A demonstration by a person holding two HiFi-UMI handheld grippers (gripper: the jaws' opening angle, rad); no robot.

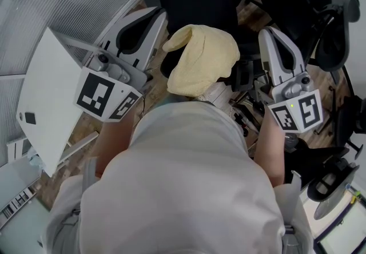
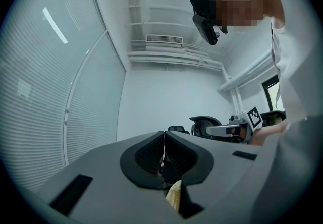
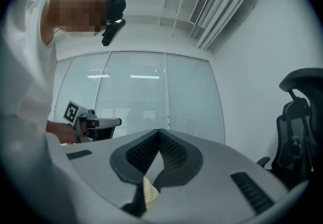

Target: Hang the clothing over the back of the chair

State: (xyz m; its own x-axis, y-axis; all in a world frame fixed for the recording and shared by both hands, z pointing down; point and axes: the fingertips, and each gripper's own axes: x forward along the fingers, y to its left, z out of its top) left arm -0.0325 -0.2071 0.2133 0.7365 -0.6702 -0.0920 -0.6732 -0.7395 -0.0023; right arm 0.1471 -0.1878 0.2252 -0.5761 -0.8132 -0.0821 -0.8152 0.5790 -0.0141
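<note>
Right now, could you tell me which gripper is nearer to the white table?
Left. The left gripper is beside the white table; the right gripper is beyond the yellow garment, by the black chairs.

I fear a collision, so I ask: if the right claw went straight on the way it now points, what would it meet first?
The way looks free. Beyond the right claw, shut on the yellow cloth, only the glass wall with blinds stands ahead, apparently far off; depth is unclear.
</note>
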